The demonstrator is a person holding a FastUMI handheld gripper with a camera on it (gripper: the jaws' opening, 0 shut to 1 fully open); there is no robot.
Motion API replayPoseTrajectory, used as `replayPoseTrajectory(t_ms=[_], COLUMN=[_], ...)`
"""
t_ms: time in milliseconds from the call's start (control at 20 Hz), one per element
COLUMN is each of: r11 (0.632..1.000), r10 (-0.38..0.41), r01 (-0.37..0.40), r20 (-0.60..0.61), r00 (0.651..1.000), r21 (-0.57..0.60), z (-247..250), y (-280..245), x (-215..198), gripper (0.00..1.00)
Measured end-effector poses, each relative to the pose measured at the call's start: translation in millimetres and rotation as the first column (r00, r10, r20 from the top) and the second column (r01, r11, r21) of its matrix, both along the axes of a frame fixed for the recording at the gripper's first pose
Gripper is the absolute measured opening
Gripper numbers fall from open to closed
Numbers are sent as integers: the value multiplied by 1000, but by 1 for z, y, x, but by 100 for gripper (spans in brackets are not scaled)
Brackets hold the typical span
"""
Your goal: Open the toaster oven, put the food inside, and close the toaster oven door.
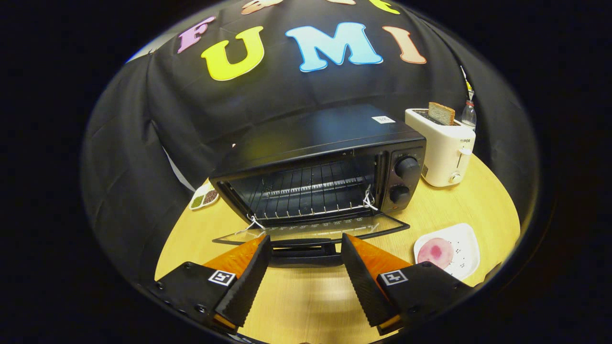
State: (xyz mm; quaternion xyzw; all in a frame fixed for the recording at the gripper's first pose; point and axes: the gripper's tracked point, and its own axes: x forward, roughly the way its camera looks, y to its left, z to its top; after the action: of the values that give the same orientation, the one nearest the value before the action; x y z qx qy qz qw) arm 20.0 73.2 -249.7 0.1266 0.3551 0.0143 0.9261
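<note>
Toaster oven (325,167) sits mid-table, black, at 12 o'clock from the gripper (306,248); its glass door (311,231) is dropped fully open, lying flat toward the fingers, w/ the door handle (306,248) right between the fingertips. Wire rack (311,191) visible inside, cavity looks bare. Two knobs (404,179) stacked on the oven's right panel. Food, a round pink slice (436,252), lies on a white plate (466,243) at approx 2 o'clock from the fingers, just beside the door's right corner, on the wooden table (306,296). Gripper fingers are spread apart, not pressing on anything; handle bar sits in the gap at tip level, can't tell if either tip touches it. Further out: white toaster (442,148) at 1 o'clock, right of the oven & close to it, w/ a bread slice (441,113) sticking up from its slot. Clear bottle (469,114) behind the toaster, partly hidden. At 10 o'clock, left of the oven, a small divided dish (204,196) w/ greenish & dark contents, too small to ID. Black cloth wall (167,119) wraps round behind everything.
</note>
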Motion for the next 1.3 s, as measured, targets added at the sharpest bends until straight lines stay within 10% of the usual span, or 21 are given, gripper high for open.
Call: replayPoseTrajectory(t_ms=[300, 850, 1300], r11=[999, 981, 983], r10=[15, 84, -45], r01=[-5, -114, 0], r20=[-237, -184, -237], r00=[971, 979, 971], r21=[46, -159, -184], z=[-65, -28, -13], y=[0, -91, -213], x=[-42, -86, -91], gripper=[96, 98, 98])
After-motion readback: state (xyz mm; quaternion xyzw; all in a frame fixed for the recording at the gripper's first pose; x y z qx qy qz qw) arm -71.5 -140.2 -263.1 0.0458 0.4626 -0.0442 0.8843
